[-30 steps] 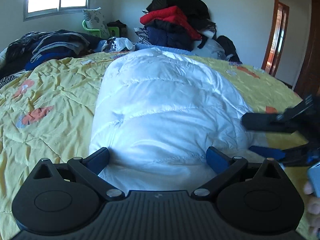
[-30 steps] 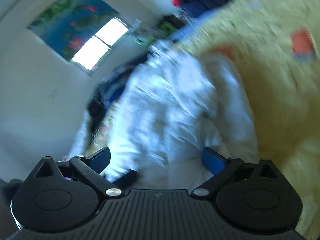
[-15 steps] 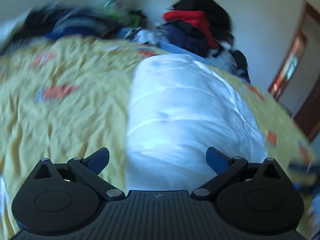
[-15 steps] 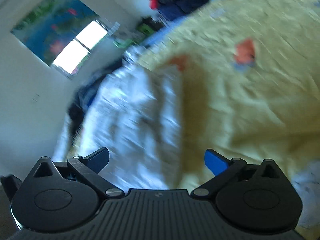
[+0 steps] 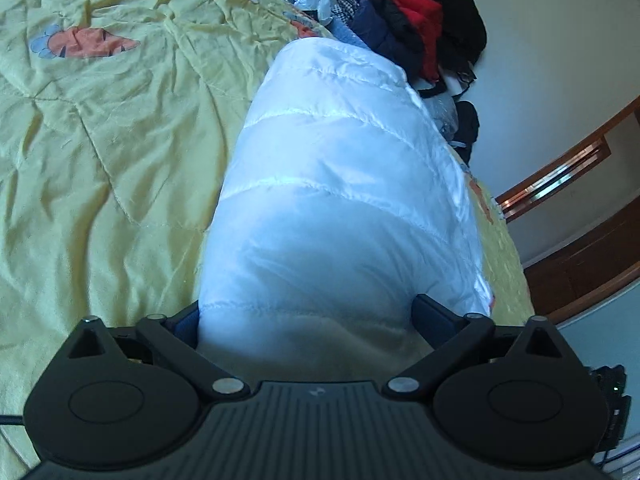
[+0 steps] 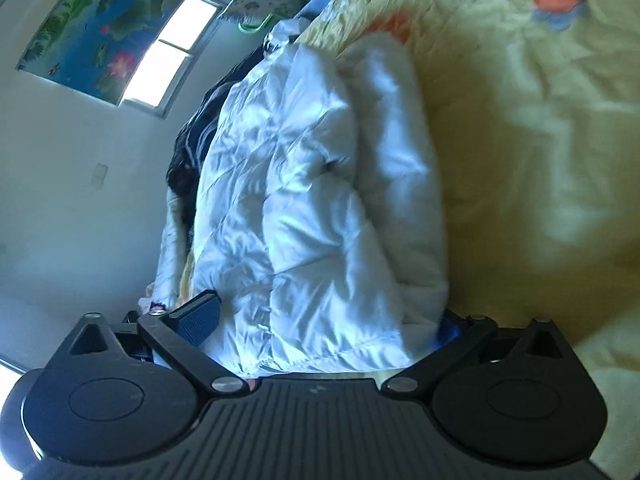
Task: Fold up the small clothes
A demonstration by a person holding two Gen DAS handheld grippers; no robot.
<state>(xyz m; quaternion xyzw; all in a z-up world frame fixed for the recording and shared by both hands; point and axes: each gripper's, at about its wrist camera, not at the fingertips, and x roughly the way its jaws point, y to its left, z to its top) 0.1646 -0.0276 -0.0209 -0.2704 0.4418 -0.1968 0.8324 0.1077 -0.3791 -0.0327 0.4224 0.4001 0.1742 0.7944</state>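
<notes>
Lay folded on yellow bedspread (image 5: pixel 100 168): white puffer jacket (image 5: pixel 340 184). Left gripper (image 5: pixel 308 320) and right gripper (image 6: pixel 320 328), just narrowing, straddled its near end, grip uncertain.

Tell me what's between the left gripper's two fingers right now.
The near end of the folded white puffer jacket fills the left gripper, whose jaws were just closing; seen in the left wrist view.

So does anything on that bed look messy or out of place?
The white puffer jacket lies folded into a neat bundle on the yellow quilt. What stands out is the heap of dark and red clothes piled loosely at the far edge of the bed, unfolded. Nothing looks spilled or damaged.
</notes>
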